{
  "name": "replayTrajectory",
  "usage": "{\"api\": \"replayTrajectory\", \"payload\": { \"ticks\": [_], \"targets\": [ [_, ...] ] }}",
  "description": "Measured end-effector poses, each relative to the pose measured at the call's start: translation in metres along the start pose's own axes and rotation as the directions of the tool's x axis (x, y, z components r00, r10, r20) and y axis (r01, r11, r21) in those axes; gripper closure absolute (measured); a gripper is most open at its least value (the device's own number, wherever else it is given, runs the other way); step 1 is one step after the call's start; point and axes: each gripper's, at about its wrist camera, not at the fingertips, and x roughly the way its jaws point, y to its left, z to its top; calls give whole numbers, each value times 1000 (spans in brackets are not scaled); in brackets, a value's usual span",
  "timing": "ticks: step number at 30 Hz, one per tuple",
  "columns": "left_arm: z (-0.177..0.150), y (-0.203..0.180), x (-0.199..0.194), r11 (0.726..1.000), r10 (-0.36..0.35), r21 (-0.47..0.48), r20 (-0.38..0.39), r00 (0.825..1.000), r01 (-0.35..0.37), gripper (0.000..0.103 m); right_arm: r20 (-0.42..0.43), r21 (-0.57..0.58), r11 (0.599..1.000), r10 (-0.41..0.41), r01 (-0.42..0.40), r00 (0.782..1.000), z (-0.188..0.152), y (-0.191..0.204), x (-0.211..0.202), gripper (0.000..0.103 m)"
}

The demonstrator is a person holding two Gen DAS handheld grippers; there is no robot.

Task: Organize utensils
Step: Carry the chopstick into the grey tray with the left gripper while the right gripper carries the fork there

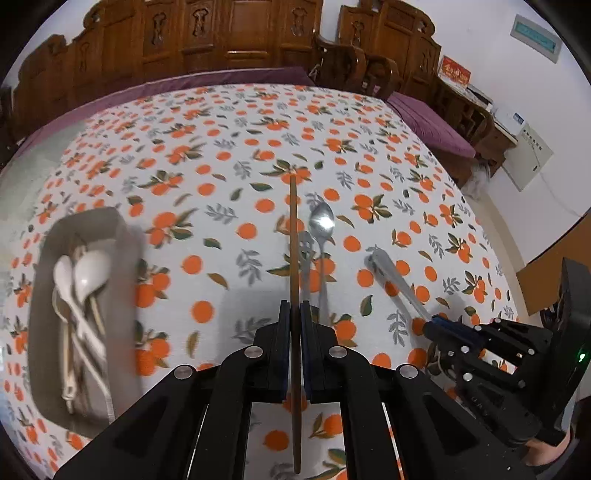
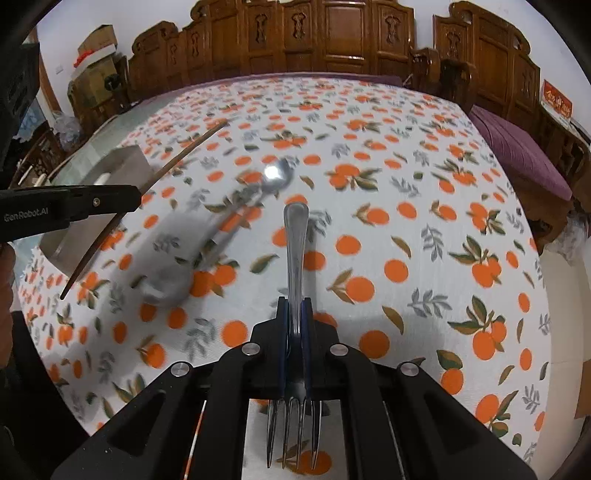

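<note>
My left gripper (image 1: 294,314) is shut on a brown wooden chopstick (image 1: 293,236) and holds it above the table, its tip pointing away. A grey tray (image 1: 123,236) with white spoons (image 1: 83,280) and other utensils lies to its left. A metal spoon (image 1: 322,221) lies on the cloth just right of the chopstick. My right gripper (image 2: 294,310) is shut on a steel fork (image 2: 295,236), handle forward, tines toward the camera. In the left wrist view the right gripper (image 1: 439,325) holds the fork (image 1: 395,280) at lower right. The right wrist view shows the chopstick (image 2: 173,166), spoon (image 2: 275,175) and tray (image 2: 125,158).
The table carries a white cloth with an orange-fruit print (image 1: 221,147). Carved wooden chairs (image 1: 229,33) stand behind the far edge, and a purple cushioned bench (image 2: 517,147) lies to the right. Cardboard boxes (image 2: 96,44) stand at far left.
</note>
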Motion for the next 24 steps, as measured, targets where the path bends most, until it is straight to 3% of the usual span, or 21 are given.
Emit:
{"api": "replayTrajectory", "payload": {
  "ticks": [13, 24],
  "targets": [
    [-3, 52, -51, 999, 48, -10, 56, 997, -48, 99, 31, -58, 998, 20, -18, 999, 20, 50, -17, 95],
    [-8, 110, -66, 994, 103, -26, 57, 993, -102, 99, 34, -119, 992, 48, -43, 998, 39, 98, -11, 95]
  ]
}}
